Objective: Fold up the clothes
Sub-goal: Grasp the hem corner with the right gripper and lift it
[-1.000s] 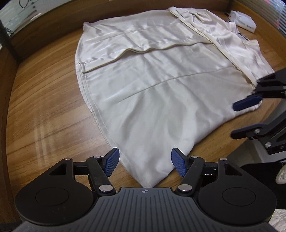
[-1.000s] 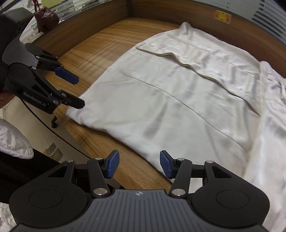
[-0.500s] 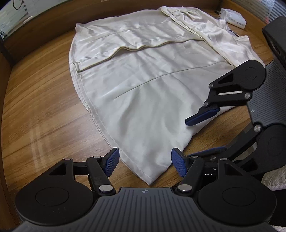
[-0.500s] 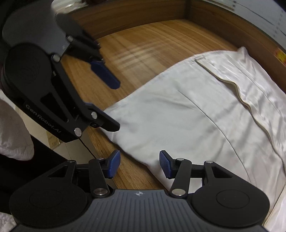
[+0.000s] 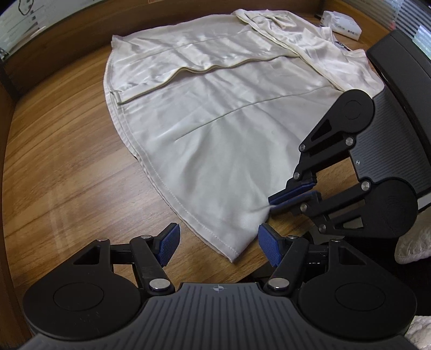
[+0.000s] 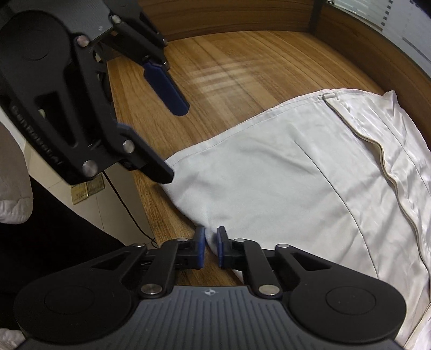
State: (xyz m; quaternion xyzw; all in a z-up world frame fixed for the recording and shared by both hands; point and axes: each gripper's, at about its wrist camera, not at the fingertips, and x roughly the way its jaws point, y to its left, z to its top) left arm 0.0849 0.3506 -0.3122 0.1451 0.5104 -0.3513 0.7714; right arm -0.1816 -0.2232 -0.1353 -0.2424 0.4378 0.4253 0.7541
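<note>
A cream satin garment [image 5: 229, 129] lies spread flat on the wooden table [image 5: 67, 167], one sleeve folded across its upper part. Its near corner [image 5: 233, 253] rests between the blue pads of my left gripper [image 5: 218, 239], which stands open and does not press on it. Just to the right, my right gripper [image 5: 272, 206] is shut on the garment's hem edge, and the cloth puckers there. In the right wrist view the right gripper [image 6: 210, 242] pinches that edge of the garment [image 6: 282, 188] at the table's rim. The open left gripper [image 6: 173, 144] hangs at upper left.
A white box [image 5: 342, 24] sits at the table's far right corner. Wooden walls [image 5: 67, 29] border the table at the back and left. The near table edge [image 6: 140, 193] drops to a floor with a cable [image 6: 126, 207]. A white quilted sleeve [image 5: 412, 242] is at right.
My right gripper swung in from the right along the near hem, rolled, and closed on the garment's edge beside my left gripper. The left gripper stayed open over the corner.
</note>
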